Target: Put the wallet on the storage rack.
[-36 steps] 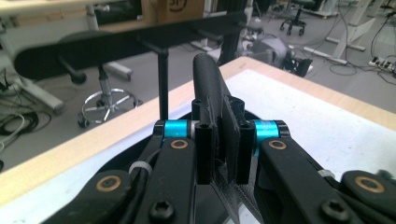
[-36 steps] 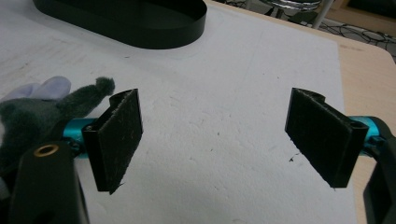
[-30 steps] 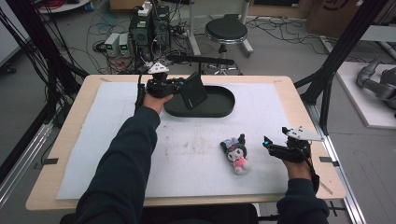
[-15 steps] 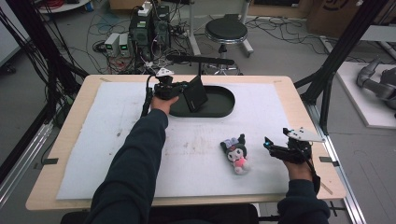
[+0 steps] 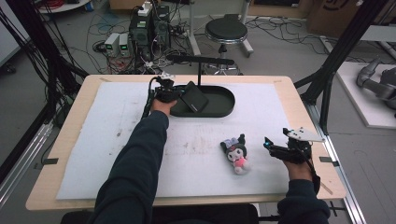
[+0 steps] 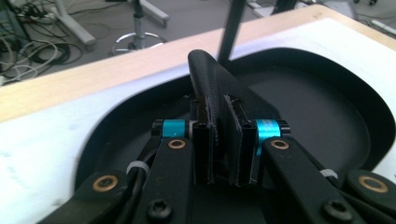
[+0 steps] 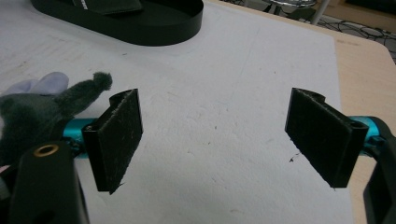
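My left claw (image 5: pixel 173 93) sits up in the upper middle of the high view, clenched on a flat black pouch (image 5: pixel 194 97). In the left claw's own view the two jaws pinch the pouch's (image 6: pixel 219 93) textured edge between them, and it stands up tilted over the black oval tray (image 6: pixel 322 107). That tray (image 5: pixel 224 109) lies on the white mat (image 5: pixel 93 140) covering the tabletop (image 5: pixel 299 100), toward the far edge, with a black post rising from it.

My right claw (image 5: pixel 273 147) is down at the lower right of the high view, released, jaws spread wide. Its own view shows both felt pads (image 7: pixel 119 135) well apart with bare mat between them. The plush toy (image 5: pixel 236 151), dark-eared with a pink body, lies on the mat just left of that claw; its fuzzy ear (image 7: pixel 79 93) pokes in at the left edge of the right claw's view.
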The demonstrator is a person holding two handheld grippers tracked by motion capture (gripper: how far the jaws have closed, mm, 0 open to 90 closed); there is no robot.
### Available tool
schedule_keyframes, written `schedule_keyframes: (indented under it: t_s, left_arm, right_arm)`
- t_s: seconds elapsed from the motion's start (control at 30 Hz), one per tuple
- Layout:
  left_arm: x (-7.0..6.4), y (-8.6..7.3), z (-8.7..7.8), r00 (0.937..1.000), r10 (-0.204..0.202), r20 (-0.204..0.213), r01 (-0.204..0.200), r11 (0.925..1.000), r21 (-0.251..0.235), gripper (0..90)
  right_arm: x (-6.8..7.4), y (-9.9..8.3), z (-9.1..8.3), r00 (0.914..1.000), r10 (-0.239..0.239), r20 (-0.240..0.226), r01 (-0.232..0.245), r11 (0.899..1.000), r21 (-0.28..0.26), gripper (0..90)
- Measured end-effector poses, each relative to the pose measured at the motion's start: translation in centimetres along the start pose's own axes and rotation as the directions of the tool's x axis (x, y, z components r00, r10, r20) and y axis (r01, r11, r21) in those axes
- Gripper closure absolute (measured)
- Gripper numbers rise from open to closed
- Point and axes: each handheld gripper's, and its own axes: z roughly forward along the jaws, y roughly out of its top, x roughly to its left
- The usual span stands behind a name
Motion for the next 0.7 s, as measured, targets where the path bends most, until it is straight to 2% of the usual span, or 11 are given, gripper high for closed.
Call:
schedule_keyframes:
  t_s: [0.1, 0.17, 0.27, 0.33, 0.4, 0.47, 0.57, 0.6, 0.67, 0.7]
  left_arm:
    - [-0.2, -0.1, 0.2, 1.0000, -0.006, 0.007, 0.006, 1.0000, 0.004, 76.2]
    - [-0.1, 0.0, 0.0, 0.9994, -0.036, 0.001, 0.036, 0.9994, 0.002, 57.8]
    - [0.2, 0.1, -0.9, 0.9963, -0.085, 0.005, 0.085, 0.9963, -0.012, 45.0]
    - [0.2, -0.2, -1.8, 0.9929, -0.114, 0.033, 0.116, 0.9925, -0.039, 43.7]
    - [0.0, -0.5, -3.0, 0.9912, -0.119, 0.057, 0.123, 0.9905, -0.062, 40.9]
    - [-0.3, -0.8, -4.4, 0.9909, -0.113, 0.073, 0.120, 0.9876, -0.101, 36.2]
    - [-0.7, -1.1, -6.9, 0.9937, -0.081, 0.077, 0.094, 0.9783, -0.184, 36.2]
    - [-0.8, -1.2, -7.8, 0.9946, -0.071, 0.075, 0.085, 0.9765, -0.198, 36.0]
    - [-1.1, -1.8, -9.6, 0.9968, -0.032, 0.074, 0.049, 0.9698, -0.239, 35.7]
    - [-1.2, -2.2, -10.4, 0.9972, 0.001, 0.075, 0.018, 0.9670, -0.254, 35.8]
  right_arm:
    - [-0.1, 0.0, 0.0, 1.0000, 0.003, 0.000, -0.003, 1.000, -0.001, 19.4]
    - [-0.1, -0.1, -0.1, 1.0000, 0.002, -0.001, -0.002, 1.000, -0.001, 19.4]
    - [-0.1, -0.1, -0.2, 1.0000, -0.003, 0.004, 0.003, 1.000, -0.003, 19.4]
    - [-0.1, -0.1, -0.3, 1.0000, 0.001, 0.002, -0.001, 1.000, -0.001, 19.4]
    - [-0.1, -0.2, -0.3, 1.0000, -0.003, 0.004, 0.003, 1.000, -0.002, 19.4]
    - [-0.1, -0.2, -0.3, 1.0000, -0.002, -0.003, 0.002, 1.000, 0.002, 19.4]
    - [0.1, -0.1, -0.3, 1.0000, -0.008, -0.004, 0.008, 1.000, 0.003, 19.4]
    - [0.1, -0.1, -0.3, 0.9999, -0.013, -0.003, 0.013, 1.000, 0.003, 19.4]
    - [0.3, -0.1, -0.2, 0.9997, -0.023, -0.007, 0.024, 1.000, 0.006, 19.4]
    - [0.3, -0.1, -0.2, 0.9997, -0.024, -0.008, 0.024, 1.000, 0.008, 19.4]
